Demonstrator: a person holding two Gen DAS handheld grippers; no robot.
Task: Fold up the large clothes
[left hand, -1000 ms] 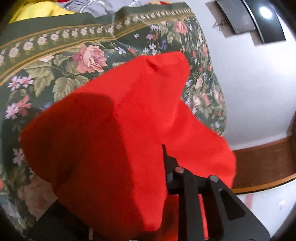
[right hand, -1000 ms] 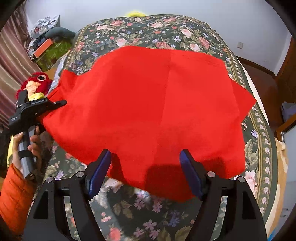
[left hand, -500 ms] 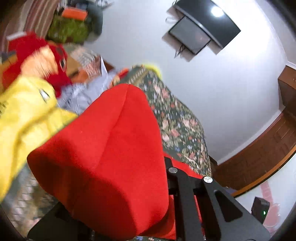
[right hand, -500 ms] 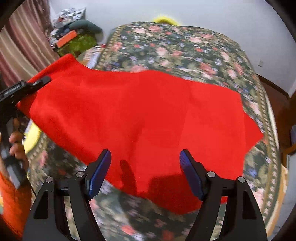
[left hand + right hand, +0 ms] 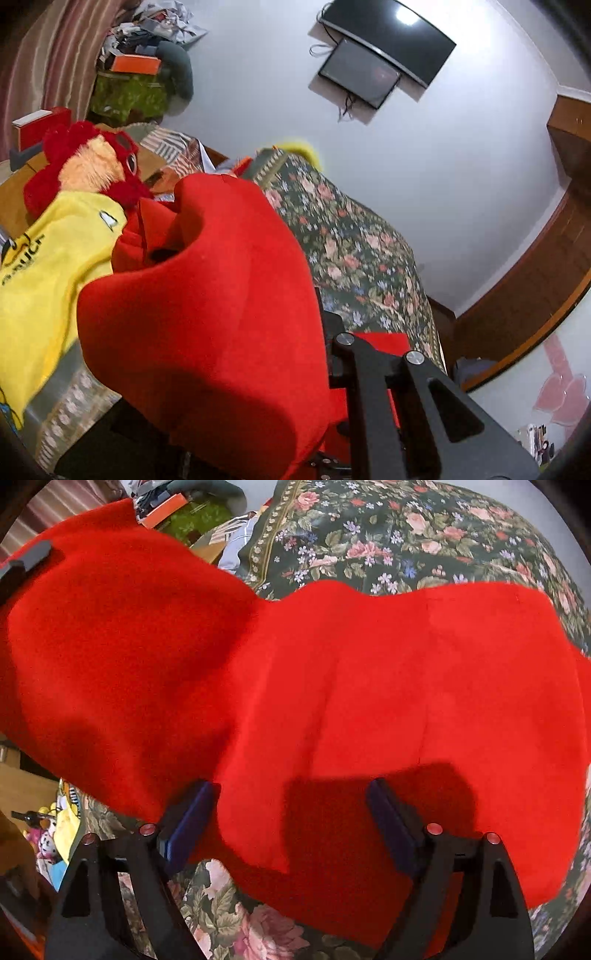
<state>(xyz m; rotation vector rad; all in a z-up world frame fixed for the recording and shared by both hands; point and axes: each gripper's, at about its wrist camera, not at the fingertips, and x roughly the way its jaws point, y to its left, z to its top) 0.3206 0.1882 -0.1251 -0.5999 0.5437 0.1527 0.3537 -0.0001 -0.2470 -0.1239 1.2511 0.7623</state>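
Left claw [image 5: 325,332] clamped on red garment [image 5: 207,317], cloth draped over it; floral bedspread [image 5: 343,243] behind.

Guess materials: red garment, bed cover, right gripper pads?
Red garment: looks like fleece or brushed knit; matte, fuzzy nap, soft rounded folds, no sheen.
Bed cover: probably printed woven cotton or polyester; flat floral print, smooth, little nap.
Right gripper pads: likely rubber or soft plastic; dark blue, matte, on black, plastic-looking fingers.
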